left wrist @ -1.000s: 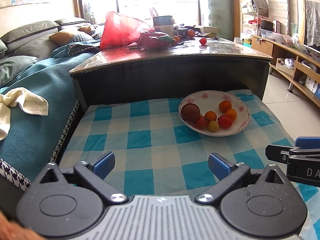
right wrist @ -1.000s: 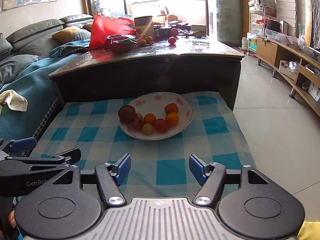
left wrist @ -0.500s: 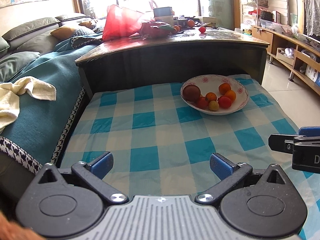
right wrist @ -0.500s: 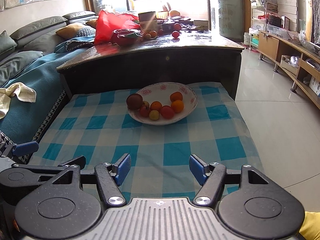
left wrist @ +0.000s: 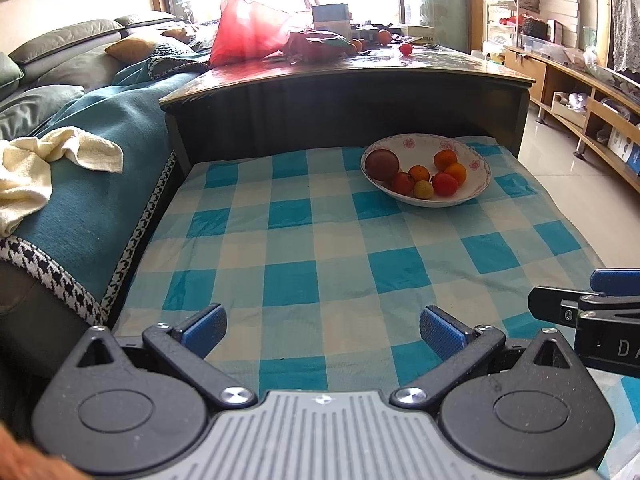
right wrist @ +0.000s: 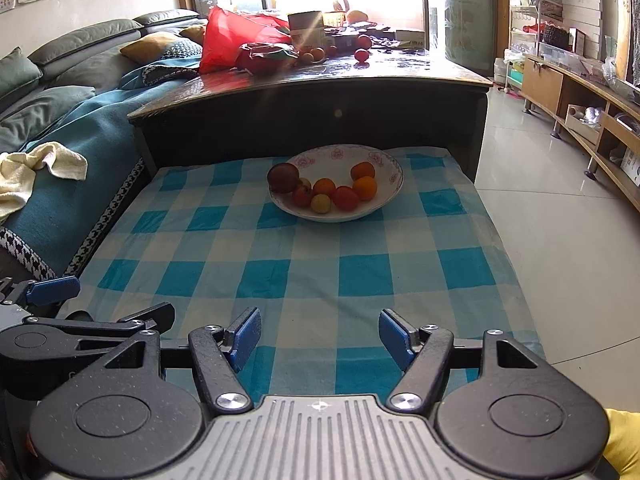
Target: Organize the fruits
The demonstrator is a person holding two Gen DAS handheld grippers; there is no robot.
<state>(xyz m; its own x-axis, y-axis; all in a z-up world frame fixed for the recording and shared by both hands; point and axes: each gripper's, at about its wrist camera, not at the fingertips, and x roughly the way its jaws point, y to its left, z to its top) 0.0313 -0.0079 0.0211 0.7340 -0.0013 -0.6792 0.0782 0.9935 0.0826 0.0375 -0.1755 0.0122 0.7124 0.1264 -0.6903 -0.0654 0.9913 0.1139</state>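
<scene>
A white flowered bowl (left wrist: 472, 152) (right wrist: 384, 160) rests at the far end of a blue-and-cream checked cloth (left wrist: 320, 248) (right wrist: 320, 264). It holds a dark brown fruit (left wrist: 382, 165) (right wrist: 283, 177) and several small orange, red and yellow fruits (left wrist: 445, 183) (right wrist: 345, 197). My left gripper (left wrist: 322, 327) hangs over the cloth's near end, open and empty. My right gripper (right wrist: 319, 334) is beside it, also open with nothing between its blue pads. Each gripper shows at the edge of the other's view.
A dark wooden table (left wrist: 360, 76) (right wrist: 320, 84) rises behind the cloth, bearing a red bag (left wrist: 248, 30), boxes and loose fruits. A teal-covered sofa (left wrist: 100, 152) with a cream towel (left wrist: 36, 164) lies left. Tiled floor (right wrist: 560, 200) and a low wooden shelf (right wrist: 580, 92) lie right.
Both grippers have drawn back from the bowl, which now looks smaller and farther up the cloth. More of the checked cloth shows in front. Both stay open.
</scene>
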